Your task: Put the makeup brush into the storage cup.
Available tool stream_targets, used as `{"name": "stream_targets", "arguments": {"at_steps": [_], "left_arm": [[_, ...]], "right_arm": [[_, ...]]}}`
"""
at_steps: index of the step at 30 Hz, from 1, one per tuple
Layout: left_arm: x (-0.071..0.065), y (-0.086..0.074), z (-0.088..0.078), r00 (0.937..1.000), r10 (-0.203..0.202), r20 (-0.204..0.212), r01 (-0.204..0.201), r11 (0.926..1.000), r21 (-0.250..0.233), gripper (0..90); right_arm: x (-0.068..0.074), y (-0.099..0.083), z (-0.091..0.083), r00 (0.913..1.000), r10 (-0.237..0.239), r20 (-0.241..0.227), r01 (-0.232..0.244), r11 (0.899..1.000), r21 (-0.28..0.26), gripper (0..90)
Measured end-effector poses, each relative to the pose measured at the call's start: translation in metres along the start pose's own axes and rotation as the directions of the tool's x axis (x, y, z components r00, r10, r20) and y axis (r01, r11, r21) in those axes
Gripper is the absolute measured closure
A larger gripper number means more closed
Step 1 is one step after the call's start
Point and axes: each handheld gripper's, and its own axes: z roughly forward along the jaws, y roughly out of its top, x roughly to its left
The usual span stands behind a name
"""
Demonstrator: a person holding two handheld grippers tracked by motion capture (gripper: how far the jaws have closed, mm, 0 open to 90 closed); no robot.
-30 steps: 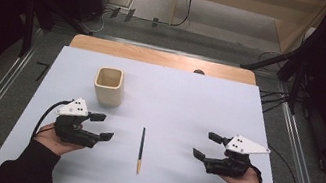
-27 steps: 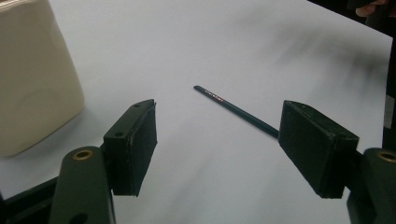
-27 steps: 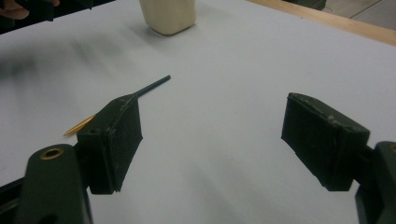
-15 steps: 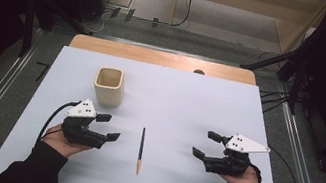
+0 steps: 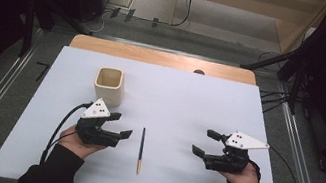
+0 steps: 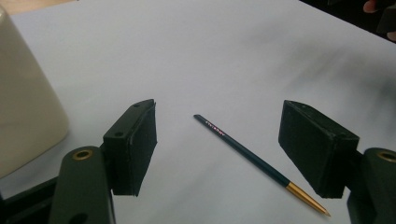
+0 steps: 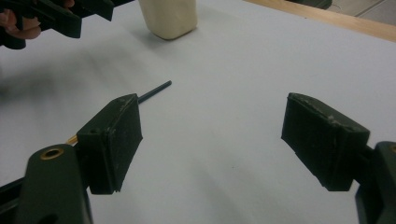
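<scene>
My left hand-held gripper (image 5: pixel 120 125) sat w/ its jaws spread wide, nothing between them, just left of the pencil (image 5: pixel 141 149) and not touching it. In the left gripper view the pencil (image 6: pixel 257 161) lay flat on the white surface (image 6: pixel 224 56), running diagonally in the gap between the two black jaws, gold tip toward the right jaw, dark end pointing away from me. Bare surface on both sides of it, so room to work.

My right hand-held gripper (image 5: pixel 202 142) was also open, empty, well apart from the pencil on its right side. In the right gripper view the dark end of the pencil (image 7: pixel 156 90) poked out past the left jaw; rest of it hidden behind that jaw, apart from a bit of gold low down.

The cream cup (image 5: pixel 110 84) stood upright behind my left hand-held gripper, near it but clear of it, and well apart from the pencil. Cup in the left gripper view (image 6: pixel 25 93) was at the far left, beside the left jaw.

Pencil lay approx. mid-surface, pointing front to back, gold tip toward me, a fair way in from the near edge. Left and right edges of the surface (image 5: pixel 190 96) were well off from both hands. Wide open patch between the cup and the far wooden edge (image 5: pixel 162 58), and across the whole right half.
</scene>
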Motion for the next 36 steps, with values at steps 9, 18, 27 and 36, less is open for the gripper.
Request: {"name": "stream_targets", "arguments": {"at_steps": [9, 18, 27, 36], "left_arm": [[-0.02, 0.006, 0.019, 0.9995, -0.007, -0.029, 0.006, 0.9996, -0.027, 27.9], [-0.025, 0.007, 0.03, 0.9989, -0.032, -0.035, 0.034, 0.9972, 0.066, 27.7], [-0.027, 0.02, 0.033, 0.9948, -0.075, -0.069, 0.086, 0.9799, 0.18, 28.0], [-0.031, 0.028, 0.045, 0.9783, -0.181, -0.101, 0.204, 0.9287, 0.31, 28.9]], "right_arm": [[0.001, -0.001, -0.006, 0.9998, -0.018, 0.009, 0.018, 1.0, 0.0, 21.1], [0.002, 0.0, -0.004, 0.9995, -0.018, 0.026, 0.018, 1.0, 0.013, 21.1], [0.002, -0.003, -0.006, 0.9985, -0.023, 0.049, 0.022, 0.999, 0.034, 21.1], [0.002, -0.004, -0.005, 0.9976, -0.025, 0.064, 0.022, 0.999, 0.048, 21.1]]}}
